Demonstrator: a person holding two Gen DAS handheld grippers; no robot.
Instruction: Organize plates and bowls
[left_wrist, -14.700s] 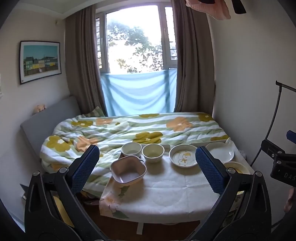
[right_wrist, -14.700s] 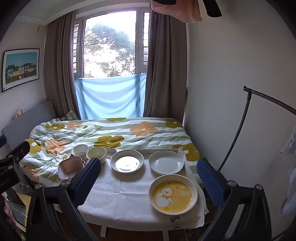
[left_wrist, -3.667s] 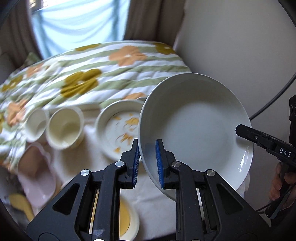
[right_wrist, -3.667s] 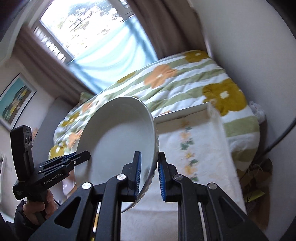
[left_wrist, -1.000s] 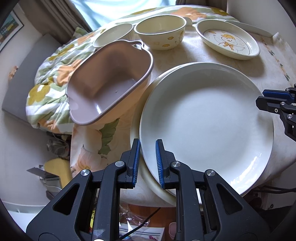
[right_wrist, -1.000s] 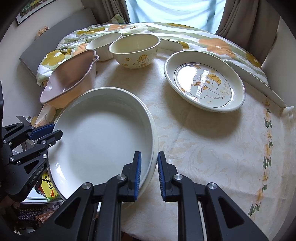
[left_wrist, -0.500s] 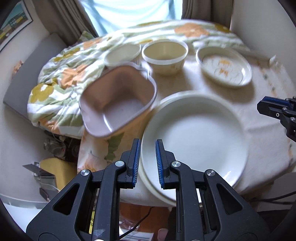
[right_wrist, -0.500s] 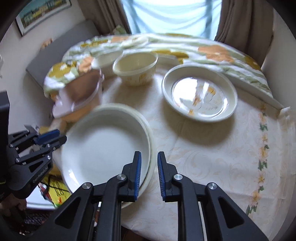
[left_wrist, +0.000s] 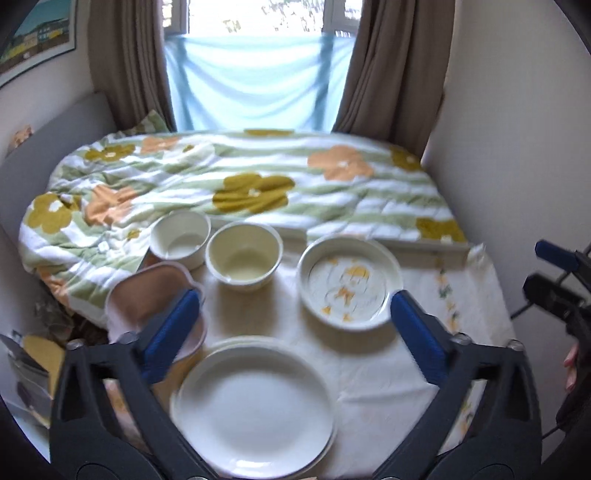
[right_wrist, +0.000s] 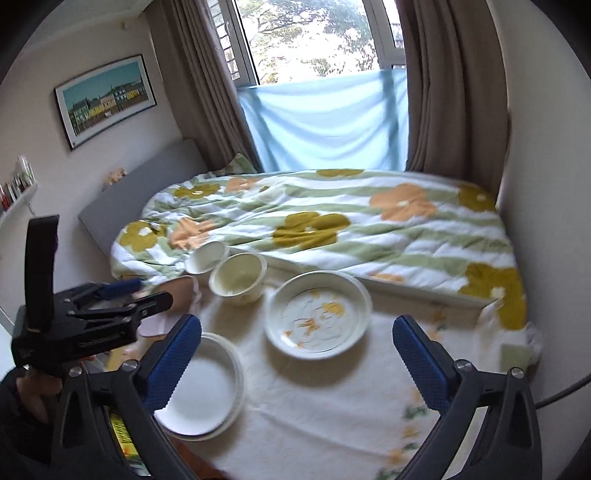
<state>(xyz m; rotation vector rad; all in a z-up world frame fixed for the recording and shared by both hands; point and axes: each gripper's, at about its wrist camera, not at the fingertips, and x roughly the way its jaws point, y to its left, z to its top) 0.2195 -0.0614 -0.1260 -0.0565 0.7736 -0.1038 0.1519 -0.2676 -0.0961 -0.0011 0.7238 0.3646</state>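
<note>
A plain white plate (left_wrist: 255, 406) lies stacked on another plate at the table's near left edge; it also shows in the right wrist view (right_wrist: 201, 391). Behind it stand a pink handled dish (left_wrist: 147, 295), a white bowl (left_wrist: 181, 240), a cream bowl (left_wrist: 243, 256) and a duck-print deep plate (left_wrist: 349, 286). My left gripper (left_wrist: 295, 332) is open and empty, raised above the stack. My right gripper (right_wrist: 297, 356) is open and empty, raised over the table. The cream bowl (right_wrist: 238, 273) and duck plate (right_wrist: 319, 314) show in the right wrist view too.
The small table (left_wrist: 424, 369) has a floral white cloth and stands against a bed with a flowered quilt (left_wrist: 258, 184). A wall is close on the right. The left hand-held gripper shows at the left in the right wrist view (right_wrist: 92, 314). Clutter lies on the floor at left.
Both grippers have opened, let go of the white plate, and pulled up and back from it. The plate now rests on the other plate at the near left.
</note>
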